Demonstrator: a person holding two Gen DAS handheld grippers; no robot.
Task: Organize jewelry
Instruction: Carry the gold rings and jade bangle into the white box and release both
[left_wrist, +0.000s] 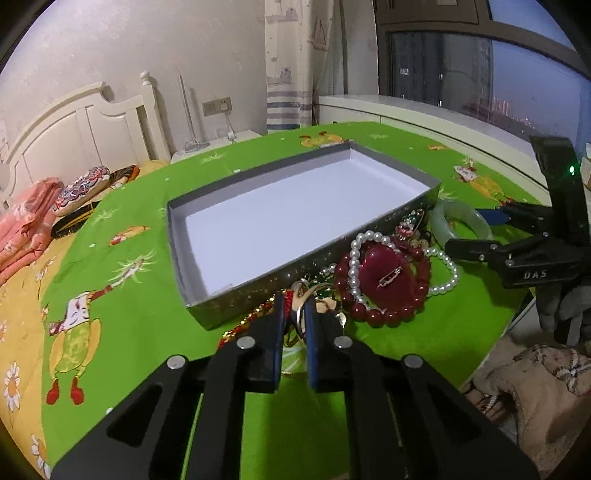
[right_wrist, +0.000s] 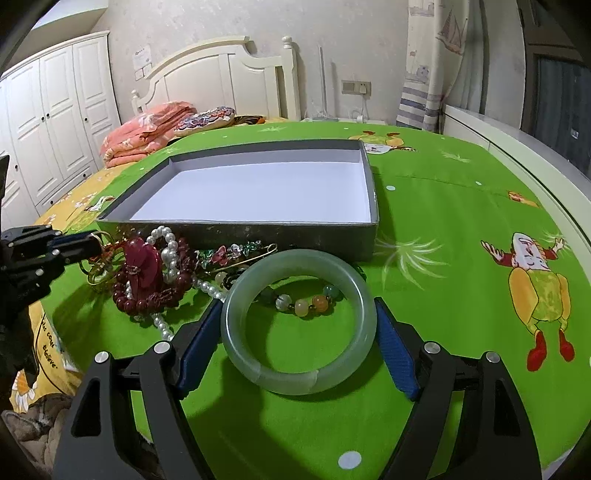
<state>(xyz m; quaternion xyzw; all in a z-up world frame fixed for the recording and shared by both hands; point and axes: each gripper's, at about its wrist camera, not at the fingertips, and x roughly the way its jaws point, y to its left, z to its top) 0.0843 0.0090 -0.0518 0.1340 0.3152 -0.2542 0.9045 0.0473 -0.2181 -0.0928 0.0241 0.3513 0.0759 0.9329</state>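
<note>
An empty grey box (left_wrist: 295, 273) with a white floor lies on the green sheet; it also shows in the right wrist view (right_wrist: 236, 234). A jewelry pile lies along its near wall: a red bead bracelet with a red heart pendant (left_wrist: 391, 275), a pearl string (left_wrist: 443, 273), gold rings (left_wrist: 306, 291). My left gripper (left_wrist: 295, 314) is shut on the gold rings. My right gripper (right_wrist: 299, 314) stands around a pale green jade bangle (right_wrist: 299, 321), its blue pads touching the bangle's two sides. A multicoloured bead bracelet (right_wrist: 310, 302) lies inside the bangle.
The box and jewelry rest on a bed with a green cartoon sheet (right_wrist: 461, 221). Folded pink quilt (right_wrist: 144, 133) and pillow lie by the white headboard (right_wrist: 221, 77). A white wardrobe (right_wrist: 55, 110) stands left, a window sill (right_wrist: 517, 140) right. The bed's near edge is just below the jewelry.
</note>
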